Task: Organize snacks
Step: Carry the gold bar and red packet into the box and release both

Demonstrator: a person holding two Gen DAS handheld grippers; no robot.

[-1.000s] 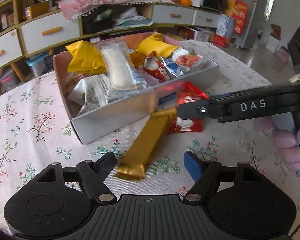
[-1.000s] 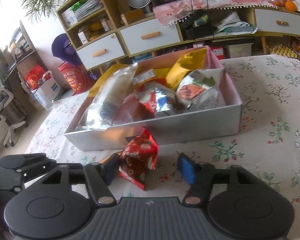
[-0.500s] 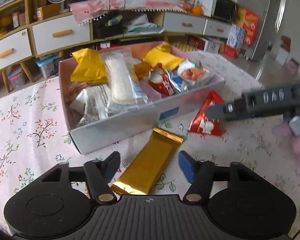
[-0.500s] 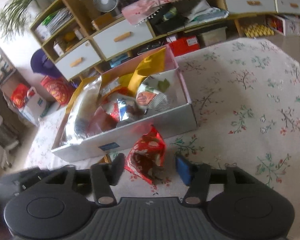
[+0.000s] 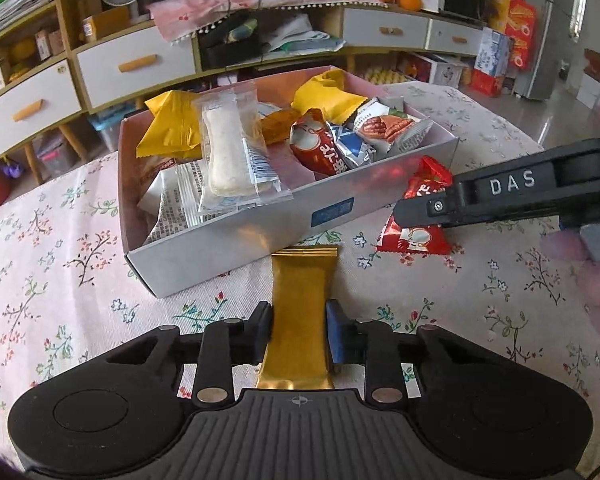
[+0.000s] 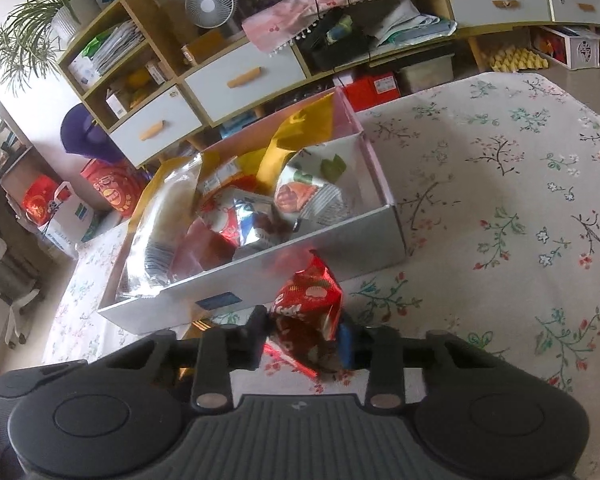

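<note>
In the left wrist view, the left hand-held gripper [image 5: 298, 330] is seen clenched on a gold snack bar [image 5: 300, 312], both fingers pressed against its long edges; the bar is stretched forward over the flowered table [image 5: 60, 280], and its far end is seen just at the front wall of the white box [image 5: 228, 240]. The box is filled with wrapped snacks, among them a clear-wrapped pastry [image 5: 226, 152] and a yellow packet [image 5: 172, 128]. To the right, the right hand-held gripper [image 5: 416, 214] is seen side-on, closed on a red snack packet [image 5: 418, 220] just beside the box's front corner. In the right wrist view, the red snack packet [image 6: 306, 312] is shown grasped between the fingers of the right hand-held gripper [image 6: 304, 336], and it is crumpled and held upright, close in front of the white box [image 6: 300, 280]. Behind the table, a shelf unit with drawers [image 6: 244, 76] is visible.
</note>
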